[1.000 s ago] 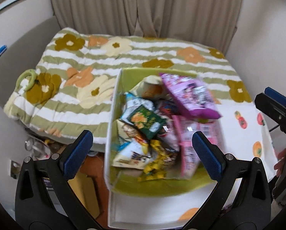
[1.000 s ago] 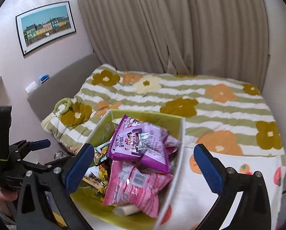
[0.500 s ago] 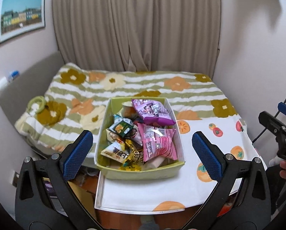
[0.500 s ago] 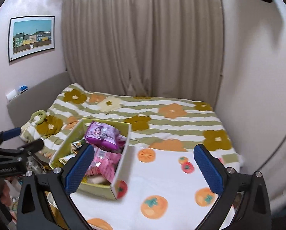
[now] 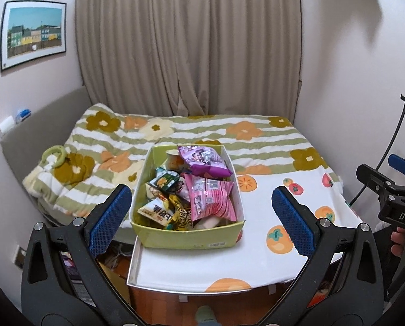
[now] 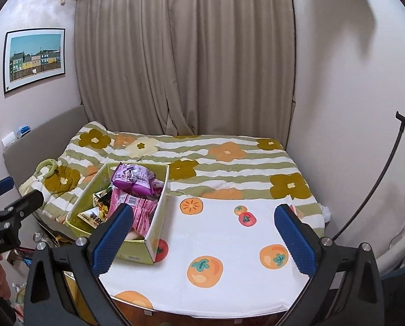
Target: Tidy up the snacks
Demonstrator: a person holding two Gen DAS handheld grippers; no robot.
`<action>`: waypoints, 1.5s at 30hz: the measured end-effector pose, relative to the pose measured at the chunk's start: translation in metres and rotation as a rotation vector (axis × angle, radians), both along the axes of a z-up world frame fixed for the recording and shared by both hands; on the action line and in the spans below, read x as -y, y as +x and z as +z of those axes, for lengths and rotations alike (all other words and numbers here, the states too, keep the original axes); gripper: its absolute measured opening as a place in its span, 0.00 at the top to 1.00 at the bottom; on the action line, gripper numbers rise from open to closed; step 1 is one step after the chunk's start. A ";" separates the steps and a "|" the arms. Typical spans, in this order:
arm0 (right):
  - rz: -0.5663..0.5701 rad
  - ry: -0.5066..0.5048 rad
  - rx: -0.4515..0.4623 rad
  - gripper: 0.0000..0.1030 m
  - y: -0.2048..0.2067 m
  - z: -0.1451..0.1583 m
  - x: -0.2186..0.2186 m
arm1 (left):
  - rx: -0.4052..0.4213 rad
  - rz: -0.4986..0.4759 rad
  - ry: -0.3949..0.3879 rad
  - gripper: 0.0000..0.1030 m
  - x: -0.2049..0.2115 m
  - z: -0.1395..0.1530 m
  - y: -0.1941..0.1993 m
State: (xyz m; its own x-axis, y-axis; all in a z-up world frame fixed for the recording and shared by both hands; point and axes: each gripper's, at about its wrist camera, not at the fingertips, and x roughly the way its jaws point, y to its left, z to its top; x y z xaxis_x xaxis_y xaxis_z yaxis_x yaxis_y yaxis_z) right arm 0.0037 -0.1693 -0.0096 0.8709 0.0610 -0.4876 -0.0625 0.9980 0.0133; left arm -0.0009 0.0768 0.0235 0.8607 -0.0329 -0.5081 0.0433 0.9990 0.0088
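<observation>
A yellow-green box point(image 5: 186, 240) packed with snacks sits on the left part of a surface point(image 5: 256, 258) covered with a white cloth printed with orange fruits. Inside the box, a purple bag point(image 5: 202, 160) lies at the far end, a pink bag point(image 5: 210, 198) just in front of it on the right, and smaller packets in green point(image 5: 165, 180), yellow and white point(image 5: 155, 212) crowd the left and near side. The box's far end reaches the bed point(image 5: 202, 133), which lies just behind the surface under a green-striped flowered blanket. A pale green ring point(image 5: 54, 153) rests on the bed's left edge. Beige curtains point(image 5: 186, 46) hang at the far wall, and a framed picture point(image 5: 32, 34) of coloured houses hangs on the left wall.

The left claw point(image 5: 199, 217) hovers above the near side of the box, spread wide and holding nothing. The right claw point(image 6: 202, 235) hovers over the cloth to the right of the box, likewise spread wide and holding nothing.
</observation>
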 end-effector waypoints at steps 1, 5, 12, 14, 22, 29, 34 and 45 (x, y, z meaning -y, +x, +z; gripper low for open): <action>0.000 0.002 0.002 0.00 -0.002 -0.001 0.001 | 0.003 -0.003 -0.001 0.01 0.001 0.000 -0.001; -0.011 0.003 0.009 0.00 -0.005 0.000 0.003 | 0.007 -0.008 -0.007 0.01 0.001 0.001 0.000; -0.016 0.006 0.018 0.00 -0.005 0.001 0.003 | 0.008 -0.018 -0.012 0.01 0.004 0.001 0.001; -0.016 0.010 0.017 0.00 -0.006 0.001 0.003 | 0.008 -0.019 -0.009 0.01 0.005 0.002 0.002; -0.018 0.012 0.015 0.00 -0.001 0.002 0.004 | 0.011 -0.022 -0.005 0.01 0.008 0.002 0.005; -0.022 0.012 0.018 0.00 0.002 0.003 0.006 | 0.010 -0.024 0.000 0.01 0.011 0.002 0.006; -0.023 0.012 0.015 0.00 0.001 0.003 0.007 | 0.009 -0.022 0.001 0.01 0.011 0.002 0.006; -0.026 0.015 0.017 0.00 -0.001 0.003 0.008 | 0.008 -0.007 0.001 0.01 0.010 -0.001 0.001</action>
